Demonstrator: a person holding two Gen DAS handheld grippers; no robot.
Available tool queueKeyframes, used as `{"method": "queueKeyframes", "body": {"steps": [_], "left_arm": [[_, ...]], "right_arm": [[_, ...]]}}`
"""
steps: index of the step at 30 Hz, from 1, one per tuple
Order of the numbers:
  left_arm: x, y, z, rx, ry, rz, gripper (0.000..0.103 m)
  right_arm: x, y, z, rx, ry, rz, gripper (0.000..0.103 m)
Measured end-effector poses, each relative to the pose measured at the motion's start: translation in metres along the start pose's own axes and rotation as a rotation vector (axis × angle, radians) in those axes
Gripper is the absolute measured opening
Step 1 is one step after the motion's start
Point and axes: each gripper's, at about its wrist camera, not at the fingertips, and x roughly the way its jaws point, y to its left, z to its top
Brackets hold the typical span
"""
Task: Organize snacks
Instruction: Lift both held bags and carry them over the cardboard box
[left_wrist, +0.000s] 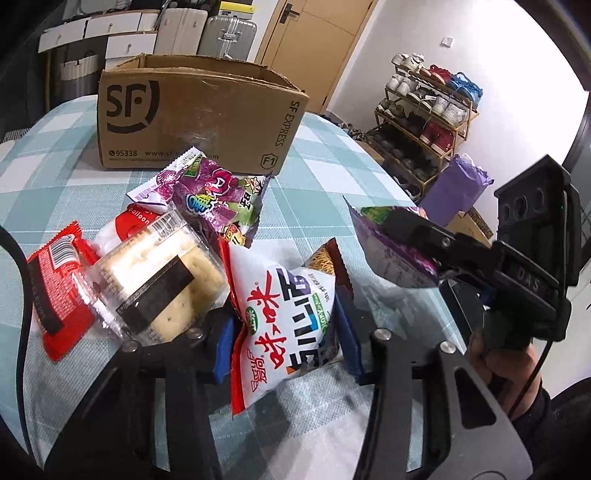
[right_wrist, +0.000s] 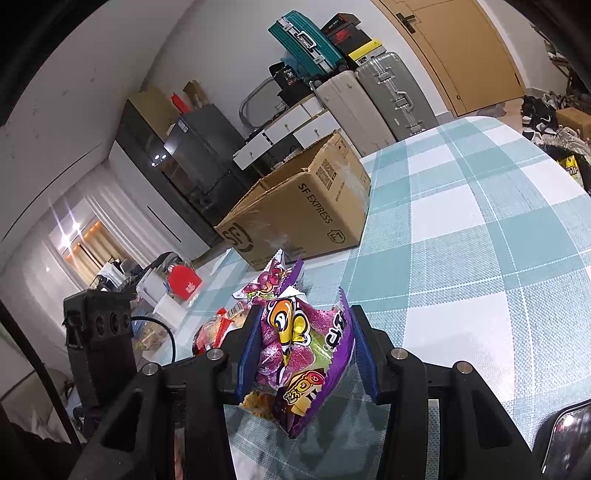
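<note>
Left wrist view only: left hand-held gripper (left_wrist: 286, 325) closed on white noodle snack packet (left_wrist: 284, 317), blue pads pressing both sides, lower corner of packet on the checked tablecloth (left_wrist: 55, 158). Just left of it, clear-wrapped cracker pack (left_wrist: 159, 280) overlapping red packet (left_wrist: 61, 284); white-and-red balloon packet (left_wrist: 129, 225) behind those. Purple gummy bag (left_wrist: 218, 199) at the back of the pile, near the open cardboard box (left_wrist: 195, 118), box mouth upward, on the table at the far side. Right hand-held gripper (left_wrist: 391, 218) seen from the side, clamped on a purple candy bag (left_wrist: 399, 258) held clear above the table; a hand (left_wrist: 506, 362) on its grip below. Shoe rack (left_wrist: 424, 122) and purple roll (left_wrist: 454, 188) off the table to the right.

Right wrist view only: right hand-held gripper (right_wrist: 303, 354) closed on purple candy bag (right_wrist: 303, 350), crumpled between the pads, printed face toward the camera. Same cardboard box (right_wrist: 306, 206) beyond, side panel facing. Snack pile mostly hidden behind the left finger (right_wrist: 247, 343); only a red edge and a second purple bag (right_wrist: 269, 280) visible. Suitcases (right_wrist: 391, 92) and door (right_wrist: 461, 48) behind the table. Camera block of left hand-held gripper (right_wrist: 99, 339) at lower left.
</note>
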Motion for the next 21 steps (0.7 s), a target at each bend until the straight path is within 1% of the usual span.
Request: {"method": "queueKeyframes", "body": {"steps": [5, 7, 8, 9, 13, 18, 21], "left_arm": [[-0.011, -0.001, -0.002, 0.004, -0.015, 0.0, 0.042], [-0.02, 0.001, -0.005, 0.005, -0.026, 0.007, 0.041], [-0.025, 0.001, -0.004, 0.009, -0.034, 0.024, 0.041], [-0.031, 0.002, -0.005, 0.016, -0.044, 0.036, 0.041], [-0.059, 0.002, -0.004, 0.028, -0.093, 0.029, 0.041], [-0.099, 0.012, 0.0, 0.013, -0.147, 0.02, 0.041], [-0.118, 0.015, 0.006, -0.002, -0.17, 0.04, 0.041]], "right_arm": [[-0.001, 0.0, -0.001, -0.001, -0.004, 0.0, 0.046], [-0.002, 0.0, -0.001, 0.0, -0.008, 0.001, 0.046], [-0.002, -0.001, -0.001, 0.001, -0.009, 0.0, 0.046], [-0.004, -0.001, -0.001, 0.003, -0.015, -0.005, 0.046], [-0.011, 0.0, -0.002, 0.002, -0.054, -0.016, 0.046], [-0.009, 0.0, -0.001, 0.001, -0.04, -0.032, 0.046], [-0.01, 0.007, -0.001, -0.031, -0.049, -0.06, 0.046]]}}
